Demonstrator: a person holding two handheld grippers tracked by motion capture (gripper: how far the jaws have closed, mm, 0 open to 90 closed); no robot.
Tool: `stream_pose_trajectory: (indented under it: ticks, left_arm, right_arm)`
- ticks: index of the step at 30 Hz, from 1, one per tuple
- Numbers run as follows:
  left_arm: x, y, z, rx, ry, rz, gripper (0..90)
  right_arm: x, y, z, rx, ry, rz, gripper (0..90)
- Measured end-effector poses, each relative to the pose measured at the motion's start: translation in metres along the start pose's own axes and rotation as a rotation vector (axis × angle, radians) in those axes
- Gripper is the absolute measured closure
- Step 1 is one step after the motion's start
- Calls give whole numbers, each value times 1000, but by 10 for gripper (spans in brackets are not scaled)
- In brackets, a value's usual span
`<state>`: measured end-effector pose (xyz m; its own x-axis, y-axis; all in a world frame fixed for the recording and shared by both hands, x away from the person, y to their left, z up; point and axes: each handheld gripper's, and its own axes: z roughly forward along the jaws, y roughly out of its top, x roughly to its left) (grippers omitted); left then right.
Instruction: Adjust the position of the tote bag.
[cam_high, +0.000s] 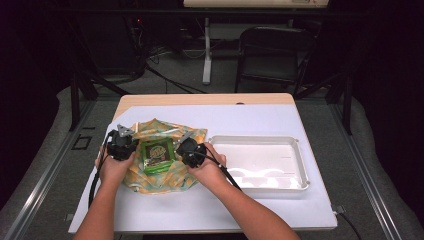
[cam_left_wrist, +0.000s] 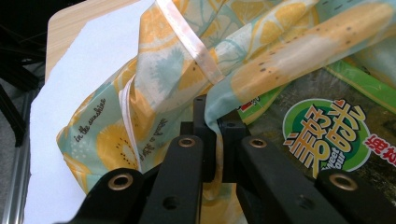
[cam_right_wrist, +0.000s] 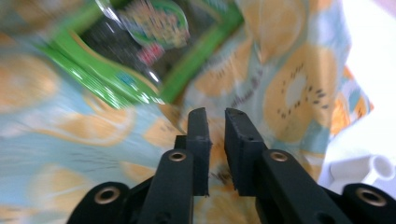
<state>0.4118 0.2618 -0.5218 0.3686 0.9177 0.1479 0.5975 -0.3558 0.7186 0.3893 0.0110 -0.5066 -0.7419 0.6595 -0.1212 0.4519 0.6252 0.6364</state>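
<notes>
- You are working a green snack packet (cam_high: 158, 155) lying on a lemon-print cloth (cam_high: 165, 177), spread on the left half of the tabletop (cam_high: 200, 205); the work looks like wrapping the packet, or unwrapping it.
- Your left tongs (cam_high: 129, 146) are pinching a fold of the cloth tight at the packet's left side, probably so that you can lift that edge.
- Your right tongs (cam_high: 184, 149) are standing narrowly parted at the packet's right side. A slim gap is showing between the pads, and nothing seems to be gripped in it.
- The white tray (cam_high: 295, 150) is sitting apart to the right, seemingly out of use for now.
- The left gripper view is giving what the high view cannot: cloth (cam_left_wrist: 154, 88) drawn up between the closed left tongs (cam_left_wrist: 218, 122), a pale ribbon trim (cam_left_wrist: 187, 39), and the packet's printed face (cam_left_wrist: 322, 135) under the raised fold.
- The right gripper view, blurred, is showing the right tongs (cam_right_wrist: 219, 114) over cloth (cam_right_wrist: 289, 88), with the packet (cam_right_wrist: 140, 51) just beyond.
</notes>
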Motion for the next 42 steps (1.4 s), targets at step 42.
stream_pose_trajectory:
  ticks: [42]
  left_arm:
    - [0, 0, -5, -50, 2, -13, 896]
  right_arm:
    - [-30, 42, 27, -72, 43, 75, 543]
